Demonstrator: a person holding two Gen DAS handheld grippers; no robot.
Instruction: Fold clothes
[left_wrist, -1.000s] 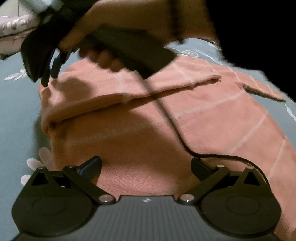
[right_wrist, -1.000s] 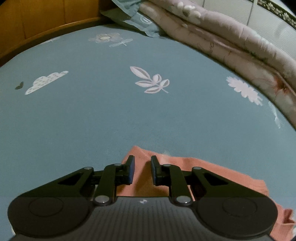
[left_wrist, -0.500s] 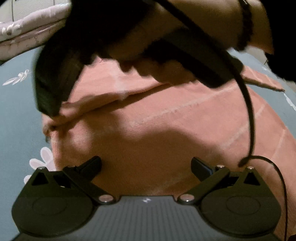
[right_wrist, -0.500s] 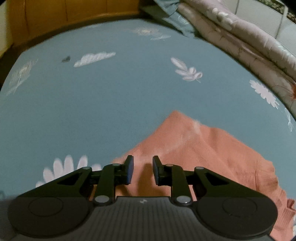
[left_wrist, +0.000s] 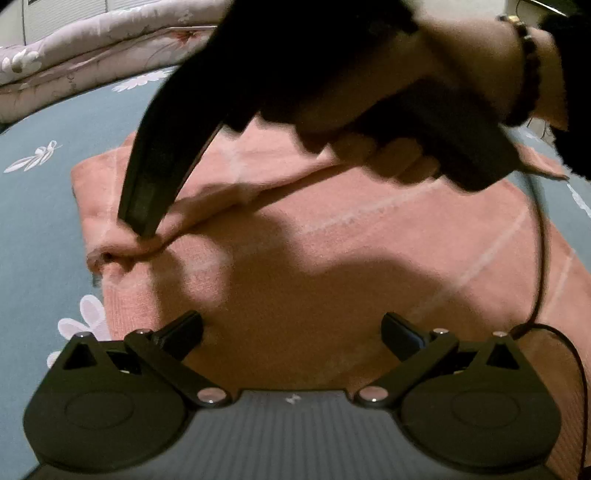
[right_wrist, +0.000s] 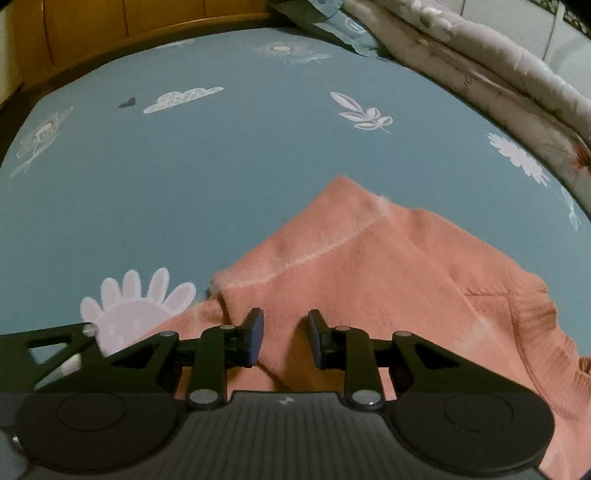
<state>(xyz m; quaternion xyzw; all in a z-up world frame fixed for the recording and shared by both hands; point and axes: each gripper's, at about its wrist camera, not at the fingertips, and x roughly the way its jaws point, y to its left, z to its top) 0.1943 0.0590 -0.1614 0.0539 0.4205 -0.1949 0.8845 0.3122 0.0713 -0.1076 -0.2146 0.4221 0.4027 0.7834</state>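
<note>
Left wrist view, left tool (left_wrist: 291, 326) wide open over sweater (left_wrist: 332, 258), right tool (right_wrist: 284, 341) opening.

Bed w/ blue printed sheet (right_wrist: 229, 177); pink garment (left_wrist: 332, 266) part-folded on it; quilt (right_wrist: 509, 74) bunched at edge.

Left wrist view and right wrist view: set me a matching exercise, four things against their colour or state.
Things:
1. garment
2. bedsheet
3. left claw
4. quilt

Descriptions:
a. blue-grey with white flower and cloud prints
b. wide open, nothing between its fingers
c. salmon pink with pale stripes
d. bunched up along the far edge of the bed

Pairs: 1-c, 2-a, 3-b, 4-d
</note>
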